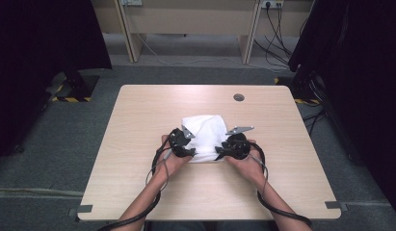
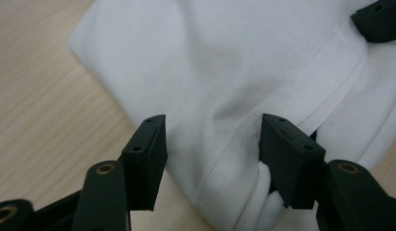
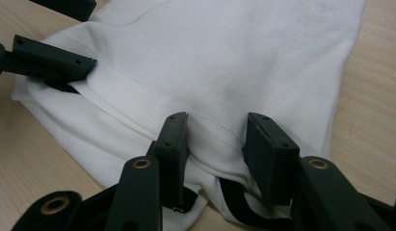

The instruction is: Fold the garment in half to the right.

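Note:
A folded white cloth lies in the middle of the wooden table. At the cloth's near left corner sits my left gripper; in the left gripper view its jaws stand apart over a stitched hem, with cloth between them but not pinched. At the near right corner is my right gripper. The right gripper view has its jaws straddling the same hem, open. The other gripper's jaw rests on the cloth at upper left.
A small round dark hole sits near the table's far edge. Black curtains hang on both sides, and a light desk frame with cables stands behind. Bare tabletop surrounds the cloth.

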Available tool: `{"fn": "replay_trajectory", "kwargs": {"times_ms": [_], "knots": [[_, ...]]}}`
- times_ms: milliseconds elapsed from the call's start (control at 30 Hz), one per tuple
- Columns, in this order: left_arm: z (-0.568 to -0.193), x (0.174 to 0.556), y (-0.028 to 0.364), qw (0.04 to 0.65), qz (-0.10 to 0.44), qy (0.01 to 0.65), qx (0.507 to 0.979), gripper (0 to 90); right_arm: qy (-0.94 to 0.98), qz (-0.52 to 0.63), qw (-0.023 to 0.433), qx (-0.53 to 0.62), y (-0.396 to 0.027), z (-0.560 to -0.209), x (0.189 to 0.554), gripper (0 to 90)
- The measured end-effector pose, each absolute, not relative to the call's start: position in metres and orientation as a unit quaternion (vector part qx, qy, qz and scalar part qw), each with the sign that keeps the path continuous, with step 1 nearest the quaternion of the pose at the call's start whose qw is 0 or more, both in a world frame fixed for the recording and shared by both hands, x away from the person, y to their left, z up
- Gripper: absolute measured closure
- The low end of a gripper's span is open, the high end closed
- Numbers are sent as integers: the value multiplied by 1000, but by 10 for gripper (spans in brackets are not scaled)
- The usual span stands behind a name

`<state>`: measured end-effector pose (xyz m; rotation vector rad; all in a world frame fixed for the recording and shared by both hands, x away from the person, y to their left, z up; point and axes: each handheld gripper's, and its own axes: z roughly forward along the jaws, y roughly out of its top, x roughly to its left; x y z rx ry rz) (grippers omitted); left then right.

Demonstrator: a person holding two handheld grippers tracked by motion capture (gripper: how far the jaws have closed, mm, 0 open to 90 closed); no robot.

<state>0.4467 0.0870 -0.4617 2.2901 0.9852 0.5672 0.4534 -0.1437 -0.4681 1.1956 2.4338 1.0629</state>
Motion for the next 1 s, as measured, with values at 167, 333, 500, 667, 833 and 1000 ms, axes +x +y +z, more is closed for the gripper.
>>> {"fn": "replay_trajectory", "kwargs": {"times_ms": [167,333,500,667,833,1000], "knots": [[-460,447,91,294,215,369,855,399,827,371,110,408,-142,-466,452,550],[-457,437,99,314,219,365,849,330,814,393,111,413,-151,-461,446,499],[-451,426,112,332,225,371,837,255,812,399,127,407,-162,-455,440,457],[-448,413,128,341,231,382,828,187,809,400,133,409,-178,-449,438,421],[-448,403,144,355,225,389,820,171,810,396,141,410,-192,-445,435,402],[-449,395,155,364,224,393,814,166,812,390,148,408,-201,-444,431,387]]}}
